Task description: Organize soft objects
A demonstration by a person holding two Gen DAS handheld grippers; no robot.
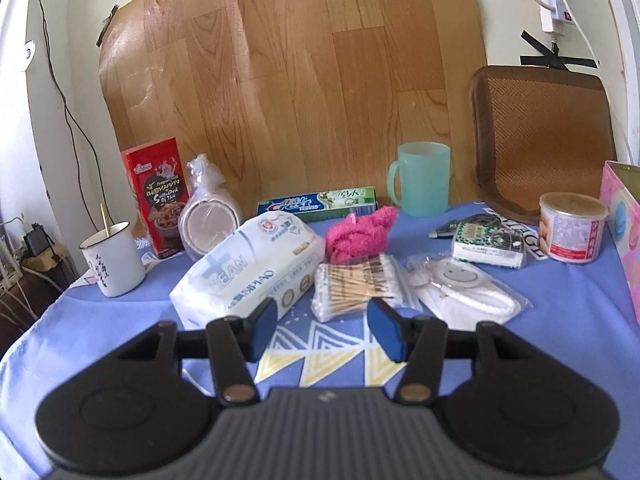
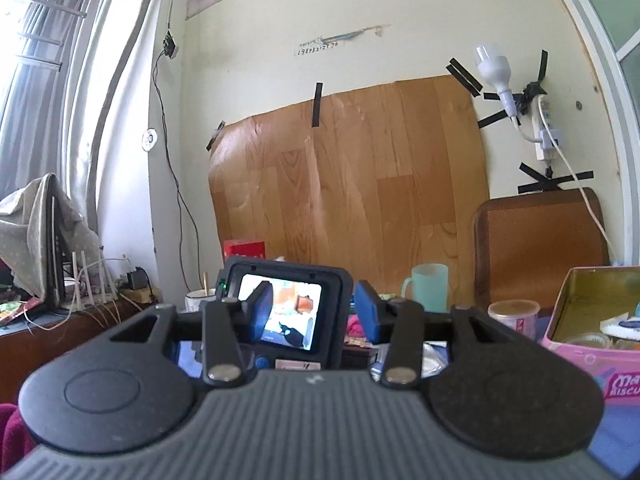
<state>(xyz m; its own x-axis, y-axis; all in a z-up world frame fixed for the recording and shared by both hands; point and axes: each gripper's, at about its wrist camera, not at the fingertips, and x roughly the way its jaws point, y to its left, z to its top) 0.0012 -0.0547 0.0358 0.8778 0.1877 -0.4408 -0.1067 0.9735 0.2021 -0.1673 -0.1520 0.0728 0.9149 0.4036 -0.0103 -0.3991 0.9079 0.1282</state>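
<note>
Left gripper (image 1: 326, 330) with pads apart, nothing between them, hovering just short of the cotton swab bag (image 1: 358, 286), pink fuzzy cloth (image 1: 358, 234) beyond the bag, tissue pack (image 1: 248, 270) left of it, right gripper (image 2: 314, 312) likewise parted and empty, raised, pink tin (image 2: 588, 344) at its right.

Probably a lived-in home room: curtained window (image 2: 36, 92), toiletries-strewn blue tablecloth (image 1: 520, 360), taped-up power strip (image 1: 554, 4).

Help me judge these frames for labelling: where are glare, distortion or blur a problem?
Left wrist view: fisheye bends the wood sheet, with a faint sheen on its left; table items like the tissue pack read sharp. Right wrist view: the window is blown out, and the mug looks soft.
</note>
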